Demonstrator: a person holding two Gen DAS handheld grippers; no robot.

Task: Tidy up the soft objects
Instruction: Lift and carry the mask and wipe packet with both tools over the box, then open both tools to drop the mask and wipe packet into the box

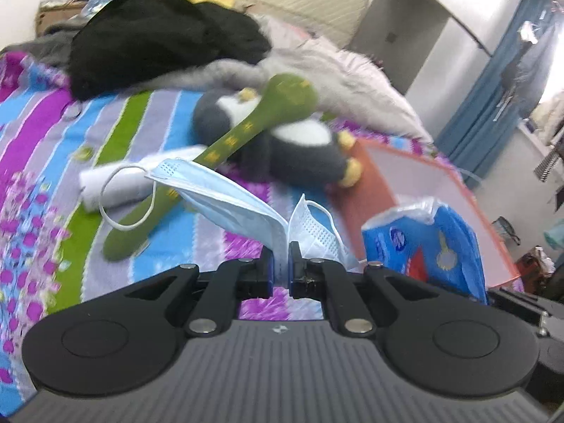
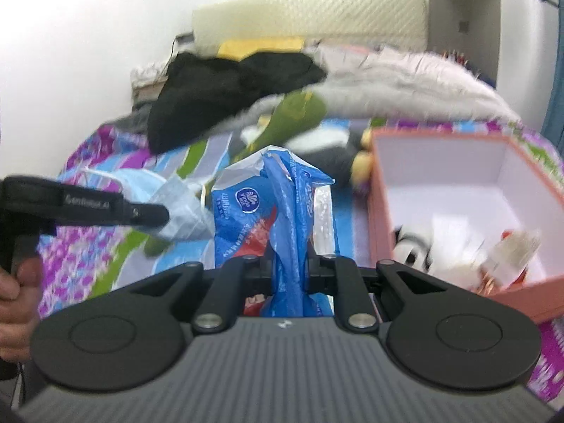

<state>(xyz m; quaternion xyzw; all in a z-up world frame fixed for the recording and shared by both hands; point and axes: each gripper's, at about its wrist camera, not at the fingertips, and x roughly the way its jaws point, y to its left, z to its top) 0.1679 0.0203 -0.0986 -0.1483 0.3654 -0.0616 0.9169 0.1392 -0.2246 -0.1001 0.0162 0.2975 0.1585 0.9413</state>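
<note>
Above the striped bed, a face mask [image 1: 225, 197] is pinched in the left gripper [image 1: 281, 268] and a tissue pack [image 2: 278, 211] in the right gripper [image 2: 289, 268], while a few items are already held in the pink box [image 2: 382, 211] at right and the plush penguin [image 1: 303, 151] and green toy [image 1: 225, 144] are left farther back.

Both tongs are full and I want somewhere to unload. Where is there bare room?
The pink box is bare along its far white floor; its near corner is crowded. Bare bedspread lies left of the green plush. The middle, around the penguin plush, is crowded.
</note>
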